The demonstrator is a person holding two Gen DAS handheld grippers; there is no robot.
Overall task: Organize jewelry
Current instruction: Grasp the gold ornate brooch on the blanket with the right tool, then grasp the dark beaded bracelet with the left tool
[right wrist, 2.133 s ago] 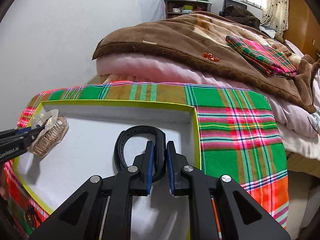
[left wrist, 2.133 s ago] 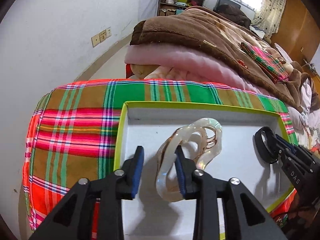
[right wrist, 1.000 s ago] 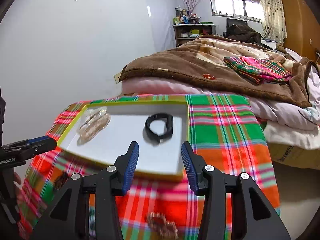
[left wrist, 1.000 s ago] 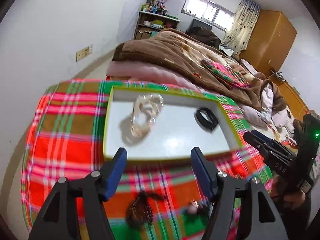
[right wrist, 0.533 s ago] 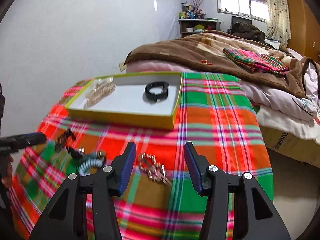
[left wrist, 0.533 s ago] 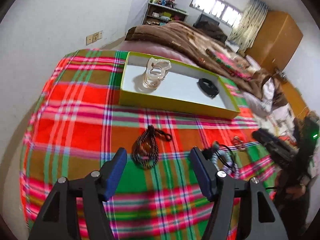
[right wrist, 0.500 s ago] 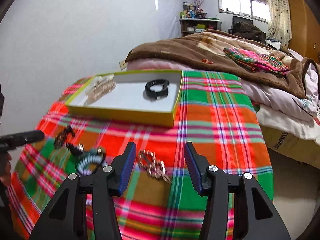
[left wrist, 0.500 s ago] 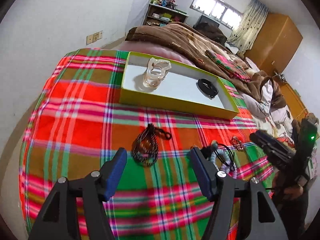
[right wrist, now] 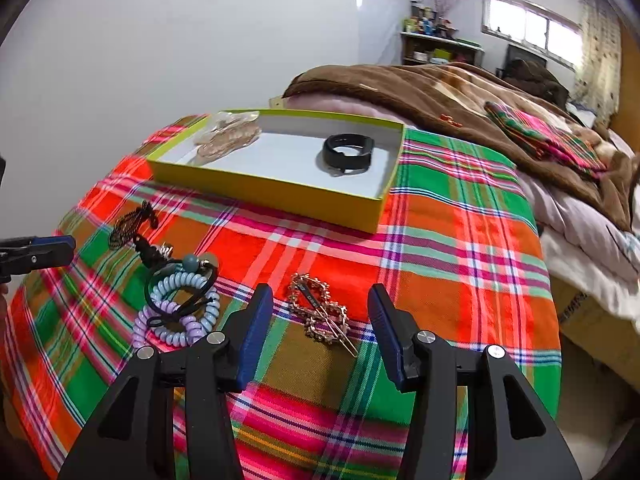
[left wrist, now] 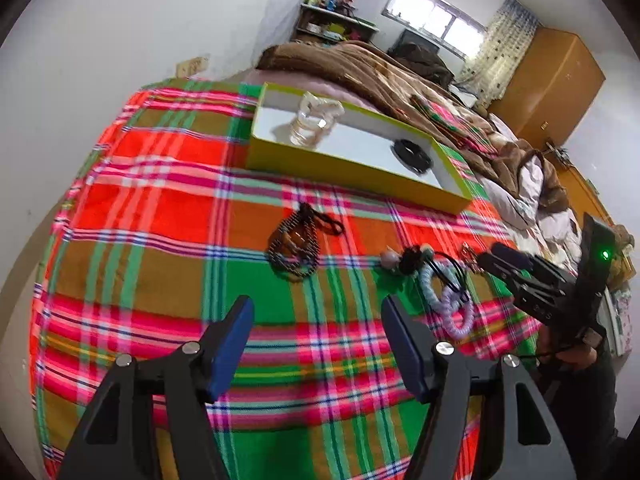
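Observation:
A yellow-green tray [left wrist: 352, 178] [right wrist: 272, 194] on the plaid cloth holds a clear hair claw [left wrist: 314, 122] [right wrist: 226, 138] and a black band [left wrist: 412, 154] [right wrist: 348, 154]. On the cloth lie a dark beaded bracelet [left wrist: 294, 246] [right wrist: 130, 226], coiled hair ties [left wrist: 446, 288] [right wrist: 178, 300] and a gold hair clip [right wrist: 320, 312]. My left gripper [left wrist: 316, 334] is open and empty, above the cloth short of the bracelet. My right gripper [right wrist: 320, 320] is open and empty, with the gold clip between its fingers' line of sight.
The plaid cloth [right wrist: 460, 248] covers a raised surface that drops off at the right and front. A brown blanket [right wrist: 420, 88] and bedding lie behind the tray. A white wall [left wrist: 120, 32] stands at the left.
Both grippers let go of the claw and band in the tray, opened and pulled back and up. They have since lowered a little toward the loose items.

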